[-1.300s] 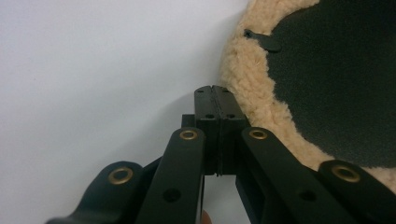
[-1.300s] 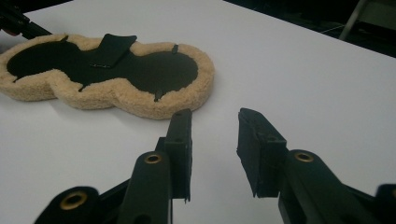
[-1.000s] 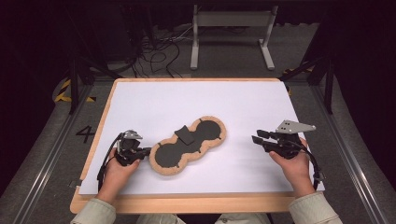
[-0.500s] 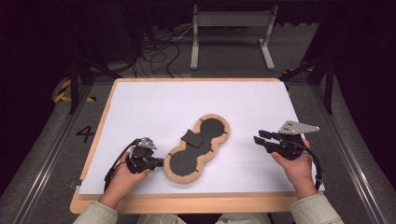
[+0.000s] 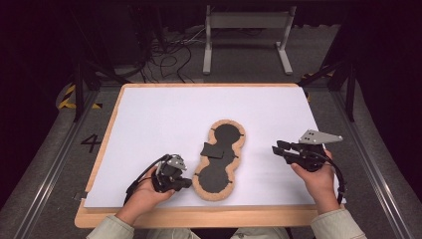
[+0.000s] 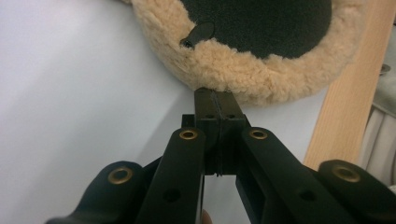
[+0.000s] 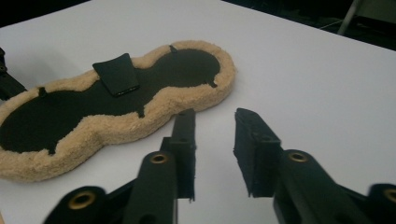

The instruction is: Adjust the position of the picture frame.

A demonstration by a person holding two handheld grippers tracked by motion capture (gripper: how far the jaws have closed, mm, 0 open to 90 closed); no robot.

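White table sheet (image 5: pixel 164 119) bears a fleece-rimmed pad (image 5: pixel 219 160) amid dark surroundings.

One fleece pad (image 5: pixel 219 160), one white board (image 5: pixel 164 119), two grippers: left gripper (image 5: pixel 185 183), right gripper (image 5: pixel 278 150).
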